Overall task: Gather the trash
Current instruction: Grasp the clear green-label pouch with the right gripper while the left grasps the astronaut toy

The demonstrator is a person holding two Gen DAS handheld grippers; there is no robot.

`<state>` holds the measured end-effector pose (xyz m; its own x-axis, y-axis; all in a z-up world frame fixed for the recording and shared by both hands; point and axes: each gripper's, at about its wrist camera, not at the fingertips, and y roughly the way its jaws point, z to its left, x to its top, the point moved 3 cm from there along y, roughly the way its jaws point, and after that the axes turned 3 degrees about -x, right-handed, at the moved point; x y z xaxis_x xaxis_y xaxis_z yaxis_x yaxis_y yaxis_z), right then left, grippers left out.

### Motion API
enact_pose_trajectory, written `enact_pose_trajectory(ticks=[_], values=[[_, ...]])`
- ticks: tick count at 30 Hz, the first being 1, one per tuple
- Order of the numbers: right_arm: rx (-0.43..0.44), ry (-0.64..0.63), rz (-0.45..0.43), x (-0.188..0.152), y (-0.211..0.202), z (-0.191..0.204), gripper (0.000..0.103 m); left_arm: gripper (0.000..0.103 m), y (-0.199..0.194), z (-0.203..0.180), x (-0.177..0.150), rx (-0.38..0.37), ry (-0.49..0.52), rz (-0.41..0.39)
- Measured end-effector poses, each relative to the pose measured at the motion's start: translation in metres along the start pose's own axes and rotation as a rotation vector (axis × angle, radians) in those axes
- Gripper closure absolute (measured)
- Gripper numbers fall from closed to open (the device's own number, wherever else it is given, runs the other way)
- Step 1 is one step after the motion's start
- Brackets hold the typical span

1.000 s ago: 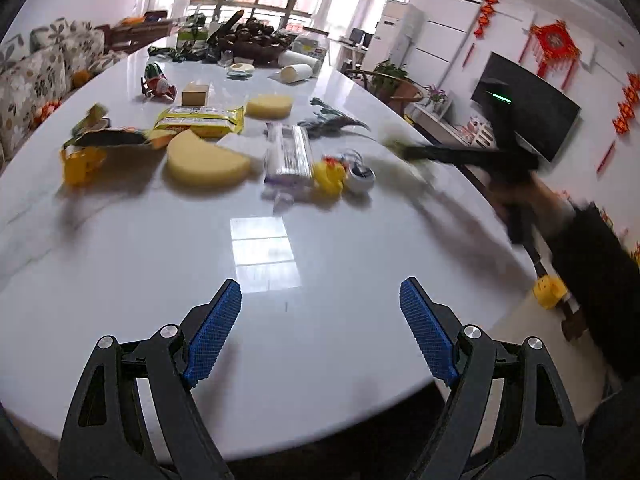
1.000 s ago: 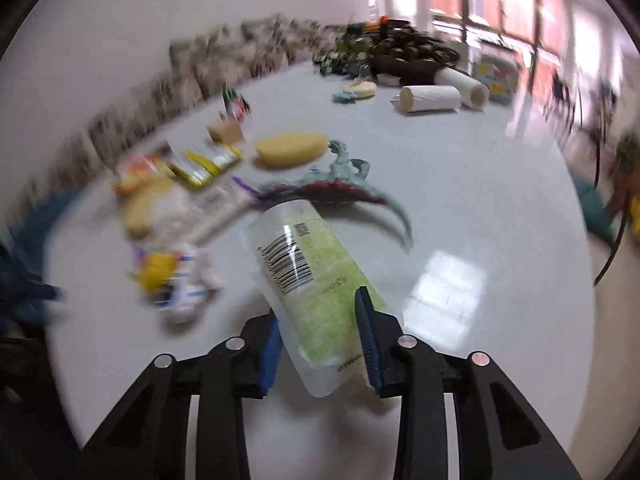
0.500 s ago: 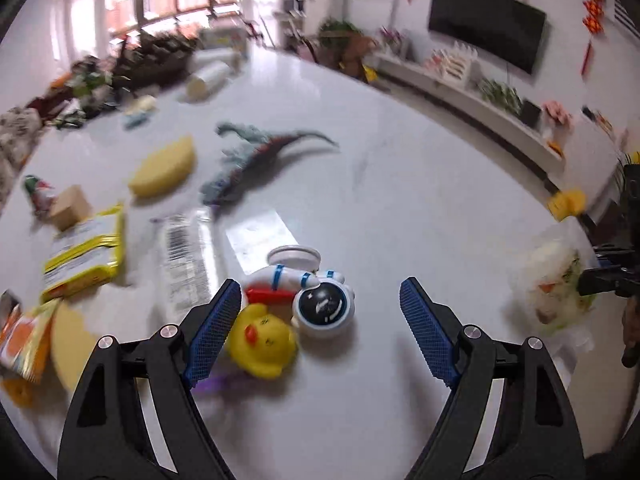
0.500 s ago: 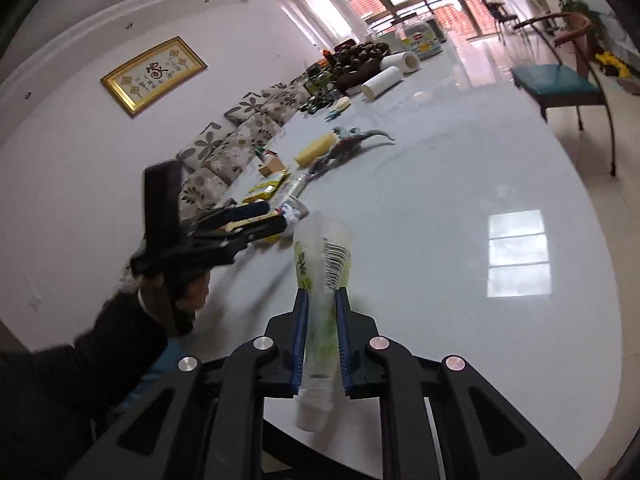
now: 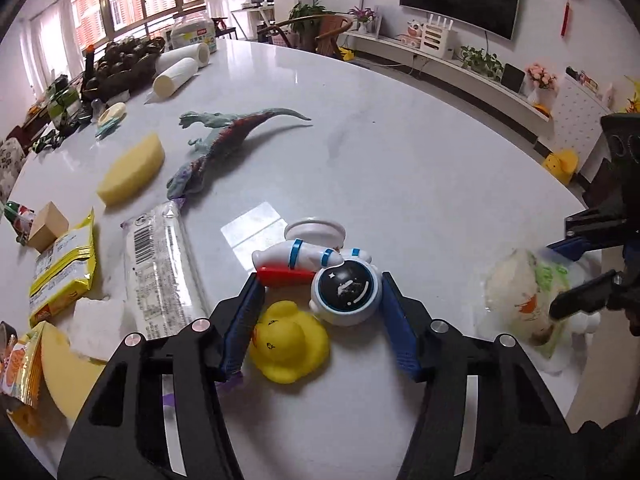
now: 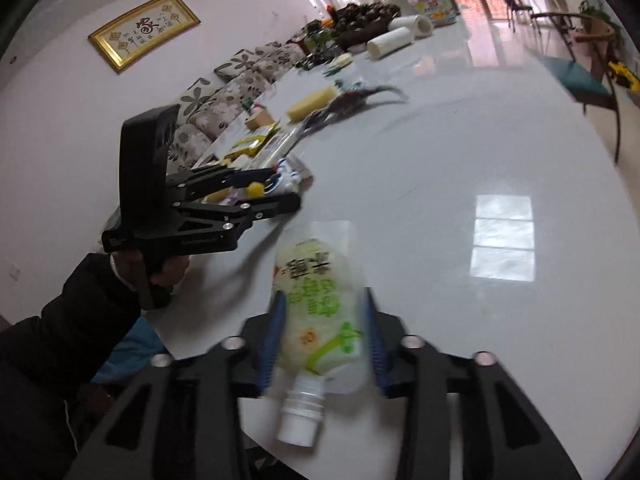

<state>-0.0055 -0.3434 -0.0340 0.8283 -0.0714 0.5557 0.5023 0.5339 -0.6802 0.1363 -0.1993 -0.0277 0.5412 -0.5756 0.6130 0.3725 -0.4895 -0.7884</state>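
Observation:
A clear drink pouch [image 6: 320,312] with green print and a white cap lies on the white table near its edge, between the open fingers of my right gripper [image 6: 324,320]. It also shows in the left wrist view [image 5: 524,300], where the right gripper [image 5: 568,276] stands around it. My left gripper [image 5: 320,316] is open and empty, low over a yellow rubber duck [image 5: 290,346] and an astronaut toy [image 5: 346,290]. A clear wrapper with a barcode [image 5: 158,268] lies just left of it. Yellow snack packets [image 5: 64,268] lie further left.
A toy dinosaur [image 5: 224,138], yellow sponges [image 5: 132,170], a small cardboard box [image 5: 48,226], paper rolls [image 5: 176,74] and a dark fruit basket [image 5: 124,64] sit on the table [image 5: 400,168]. An orange packet [image 5: 18,364] lies at the near left. Chairs [image 6: 576,76] stand beyond the far edge.
My right gripper has opened and the pouch now lies flat on the table between its fingers. My left gripper has moved closer to the duck and astronaut toy.

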Motion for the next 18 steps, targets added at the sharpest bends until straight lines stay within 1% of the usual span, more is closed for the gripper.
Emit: enact_pose_trajectory(ticks=[1, 3, 4, 6, 8, 10, 12, 13, 15, 16, 18], values=[[0.013, 0.002, 0.009, 0.002, 0.002, 0.003, 0.070, 0.046, 0.000, -0.001, -0.001, -0.002, 0.003, 0.000], [0.063, 0.002, 0.021, 0.004, 0.007, 0.008, 0.083, 0.046, -0.002, -0.003, -0.002, -0.001, 0.002, 0.000], [0.070, -0.005, 0.018, 0.004, 0.008, 0.012, 0.086, 0.047, -0.002, -0.003, -0.002, 0.001, -0.001, 0.000], [0.068, -0.034, -0.004, 0.008, 0.004, 0.023, 0.090, 0.047, -0.006, -0.004, -0.002, -0.003, -0.016, -0.008], [0.082, -0.025, -0.025, 0.011, -0.002, 0.027, 0.092, 0.047, -0.020, -0.002, -0.004, -0.015, -0.046, -0.069], [0.068, -0.022, -0.043, 0.010, -0.007, 0.028, 0.093, 0.047, -0.037, 0.000, 0.001, -0.017, -0.074, -0.115], [0.059, -0.009, -0.059, 0.009, -0.012, 0.028, 0.093, 0.047, -0.068, 0.002, 0.001, -0.023, -0.101, -0.217], [0.052, -0.012, -0.069, 0.009, -0.014, 0.030, 0.093, 0.047, -0.081, 0.004, -0.001, -0.018, -0.117, -0.249], [0.038, -0.022, -0.090, 0.009, -0.019, 0.034, 0.093, 0.047, -0.096, 0.007, -0.006, -0.014, -0.149, -0.270], [0.032, -0.028, -0.099, 0.010, -0.021, 0.037, 0.093, 0.047, -0.106, 0.007, -0.014, -0.030, -0.163, -0.276], [0.025, -0.059, -0.105, 0.011, -0.024, 0.049, 0.093, 0.047, -0.121, 0.003, -0.029, -0.022, -0.169, -0.276]])
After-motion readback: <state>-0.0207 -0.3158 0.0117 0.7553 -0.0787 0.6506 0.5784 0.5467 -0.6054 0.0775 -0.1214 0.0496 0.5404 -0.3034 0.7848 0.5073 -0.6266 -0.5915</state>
